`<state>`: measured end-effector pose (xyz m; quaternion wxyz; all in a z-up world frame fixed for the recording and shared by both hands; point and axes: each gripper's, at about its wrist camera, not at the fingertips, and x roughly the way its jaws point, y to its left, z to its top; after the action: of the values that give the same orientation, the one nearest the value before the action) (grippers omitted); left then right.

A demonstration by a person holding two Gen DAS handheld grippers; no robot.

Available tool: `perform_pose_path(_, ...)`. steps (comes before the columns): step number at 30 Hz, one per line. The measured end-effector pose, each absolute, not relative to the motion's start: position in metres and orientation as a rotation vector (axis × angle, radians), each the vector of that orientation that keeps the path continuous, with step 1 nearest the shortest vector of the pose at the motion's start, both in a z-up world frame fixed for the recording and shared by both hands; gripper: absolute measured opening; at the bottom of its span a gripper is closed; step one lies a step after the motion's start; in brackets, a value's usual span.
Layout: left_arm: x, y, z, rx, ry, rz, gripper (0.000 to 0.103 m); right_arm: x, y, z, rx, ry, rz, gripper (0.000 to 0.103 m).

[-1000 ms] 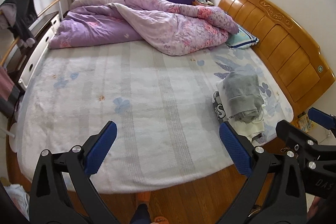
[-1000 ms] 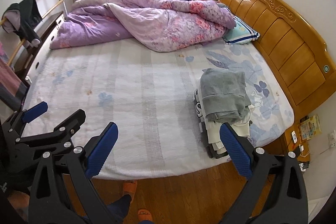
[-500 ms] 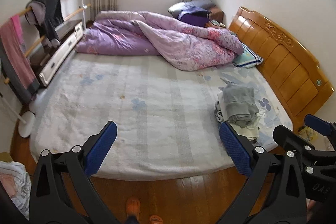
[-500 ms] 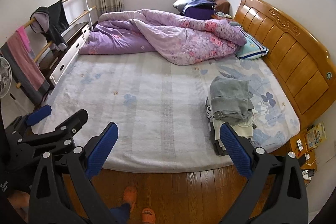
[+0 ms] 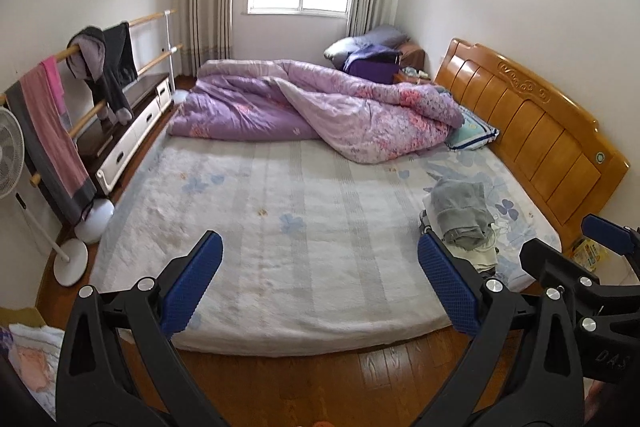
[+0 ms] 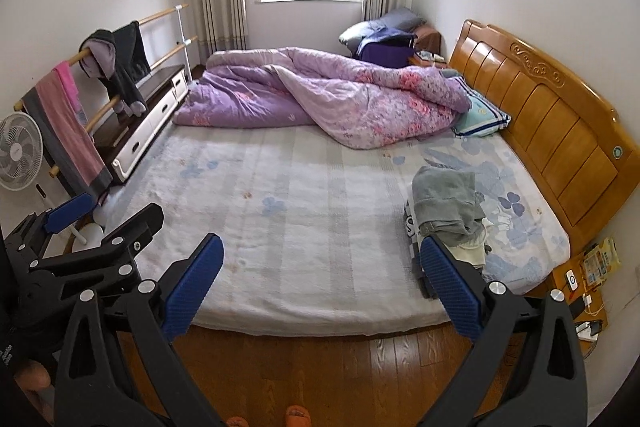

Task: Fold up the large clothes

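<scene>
The stack of folded clothes (image 6: pixel 448 223), grey garment on top, lies on the bed (image 6: pixel 304 227) just beyond our right gripper (image 6: pixel 320 279)'s right finger. Both it and our left gripper (image 5: pixel 320 275) hang spread and empty over the floor. Next we should fetch an unfolded garment and spread it flat mid-mattress. Since a second ago we've backed away, and the room shows wider.

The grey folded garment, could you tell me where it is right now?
The grey folded garment tops a clothes stack at the bed's near right corner, beside the headboard.
</scene>
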<state>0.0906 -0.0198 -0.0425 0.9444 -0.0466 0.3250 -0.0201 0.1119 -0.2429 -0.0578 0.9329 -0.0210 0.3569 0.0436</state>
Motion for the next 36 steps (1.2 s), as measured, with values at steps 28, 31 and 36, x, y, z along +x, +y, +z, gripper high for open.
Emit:
perform_pose_path(28, 0.004, 0.064, 0.042, -0.025, 0.443, -0.084, 0.098, 0.036, -0.173, -0.004, -0.029, 0.556, 0.016, 0.095)
perform_pose_path(31, 0.004, 0.063, 0.045, -0.012, 0.428, -0.085, 0.098, 0.036, -0.174, -0.003, -0.027, 0.552, 0.009, 0.095)
perform_pose_path(36, 0.012, 0.064, 0.045, -0.024, 0.437, -0.105, 0.098, 0.035, -0.174, -0.002, -0.034, 0.549, -0.007, 0.095)
